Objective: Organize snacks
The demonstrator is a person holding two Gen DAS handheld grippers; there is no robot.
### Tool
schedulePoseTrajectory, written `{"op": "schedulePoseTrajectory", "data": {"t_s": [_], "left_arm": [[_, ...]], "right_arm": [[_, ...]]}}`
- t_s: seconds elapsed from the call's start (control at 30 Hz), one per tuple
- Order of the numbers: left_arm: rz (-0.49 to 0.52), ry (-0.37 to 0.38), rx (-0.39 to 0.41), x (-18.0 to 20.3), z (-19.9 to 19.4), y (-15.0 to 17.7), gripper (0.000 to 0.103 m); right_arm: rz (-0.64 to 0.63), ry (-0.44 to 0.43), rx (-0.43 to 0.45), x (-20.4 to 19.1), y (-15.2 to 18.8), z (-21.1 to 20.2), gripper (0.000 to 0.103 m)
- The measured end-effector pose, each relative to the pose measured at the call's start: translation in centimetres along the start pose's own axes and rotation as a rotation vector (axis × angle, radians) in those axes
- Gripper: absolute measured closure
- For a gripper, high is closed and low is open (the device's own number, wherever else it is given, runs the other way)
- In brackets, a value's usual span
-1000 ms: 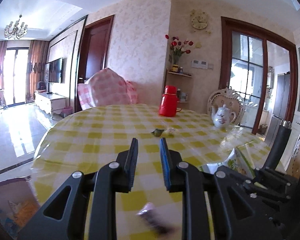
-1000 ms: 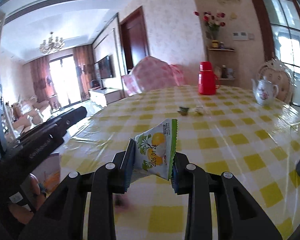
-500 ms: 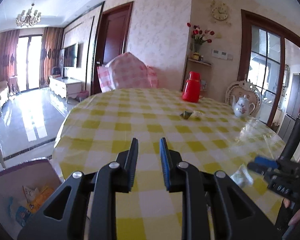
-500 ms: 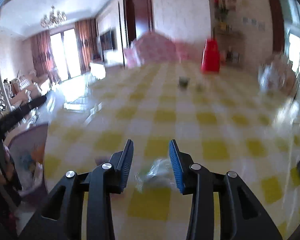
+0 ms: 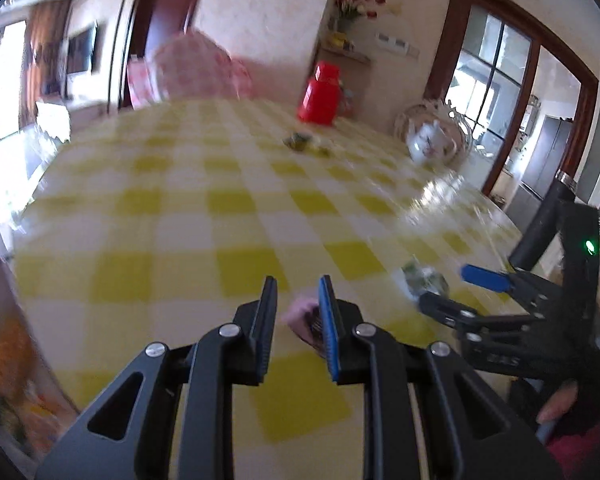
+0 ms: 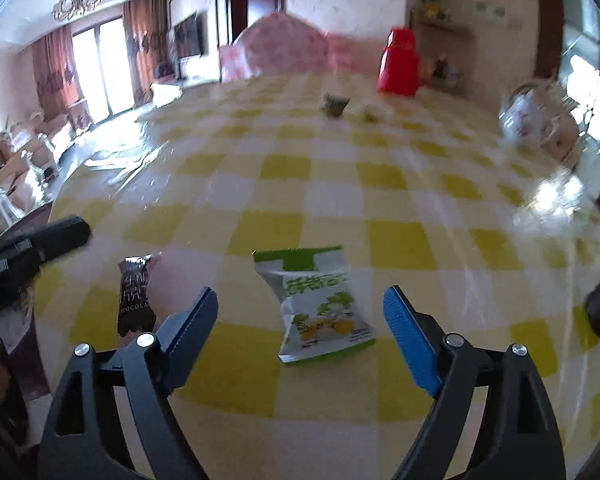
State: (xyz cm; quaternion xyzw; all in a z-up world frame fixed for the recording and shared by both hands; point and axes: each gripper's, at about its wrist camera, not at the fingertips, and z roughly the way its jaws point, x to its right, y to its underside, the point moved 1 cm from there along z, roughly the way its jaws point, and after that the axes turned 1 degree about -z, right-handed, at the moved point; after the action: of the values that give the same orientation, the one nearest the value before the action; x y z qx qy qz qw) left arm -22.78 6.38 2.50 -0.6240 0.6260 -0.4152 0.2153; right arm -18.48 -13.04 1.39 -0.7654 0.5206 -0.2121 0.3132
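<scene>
The right tool (image 6: 300, 312) is opening wide over the green snack packet (image 6: 320, 304) lying loose on the tabletop (image 6: 380, 184); beside the packet, the left tool (image 5: 298, 300) (narrow, empty) risks nudging the chocolate bar (image 6: 135, 296) away.

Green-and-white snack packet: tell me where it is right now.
In the right wrist view the green-and-white snack packet lies flat on the yellow checked tablecloth, between the opening jaws of the right gripper, with the dark chocolate bar to its left.
</scene>
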Motion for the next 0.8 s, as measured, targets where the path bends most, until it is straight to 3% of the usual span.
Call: {"op": "schedulePoseTrajectory", "data": {"t_s": [0.03,0.07,0.1,0.13,0.17,0.2,0.27,0.37,0.47,0.53,0.6,0.67,0.8], "left_arm": [[-0.002,0.0,-0.019,0.5,0.5,0.2,0.081],[-0.003,-0.001,-0.034,0.8,0.8,0.5,0.074],[-0.014,-0.005,-0.054,1.2,1.2,0.6,0.056],[-0.028,-0.011,-0.063,1.2,1.3,0.7,0.046],[-0.046,-0.022,-0.069,1.3,1.5,0.8,0.027],[-0.057,-0.035,-0.076,1.3,1.7,0.9,0.022],[-0.055,-0.055,-0.108,1.8,2.3,0.9,0.021],[-0.043,-0.101,-0.171,3.2,3.9,1.2,0.009],[0.024,-0.176,-0.21,4.8,6.0,1.8,0.009],[0.071,-0.221,-0.204,5.7,7.0,2.0,0.017],[0.123,-0.229,-0.176,6.2,7.1,2.1,0.081],[0.122,-0.177,-0.182,6.1,6.8,1.9,0.082],[0.144,-0.16,-0.115,5.4,4.6,1.2,0.082]], "right_arm": [[-0.01,0.02,-0.025,0.2,-0.1,0.6,0.024],[-0.012,0.029,-0.049,0.5,-0.3,1.2,0.025],[0.003,0.014,-0.06,0.8,-0.4,1.5,0.037],[0.022,-0.004,-0.065,1.3,-0.3,1.7,0.058],[0.053,-0.024,-0.06,2.0,-0.3,1.6,0.063],[0.07,-0.034,-0.044,2.3,-0.1,1.3,0.063],[0.095,-0.042,0.009,3.0,0.1,0.3,0.065],[0.141,-0.035,0.07,4.0,0.4,-1.2,0.065],[0.19,-0.075,0.112,5.0,0.9,-2.7,0.065],[0.199,-0.085,0.139,5.4,1.0,-4.0,0.065],[0.198,-0.093,0.159,5.6,1.0,-5.1,0.065],[0.19,-0.1,0.18,5.5,1.0,-6.1,0.065],[0.16,-0.132,0.201,3.9,0.8,-7.4,0.065]]}}
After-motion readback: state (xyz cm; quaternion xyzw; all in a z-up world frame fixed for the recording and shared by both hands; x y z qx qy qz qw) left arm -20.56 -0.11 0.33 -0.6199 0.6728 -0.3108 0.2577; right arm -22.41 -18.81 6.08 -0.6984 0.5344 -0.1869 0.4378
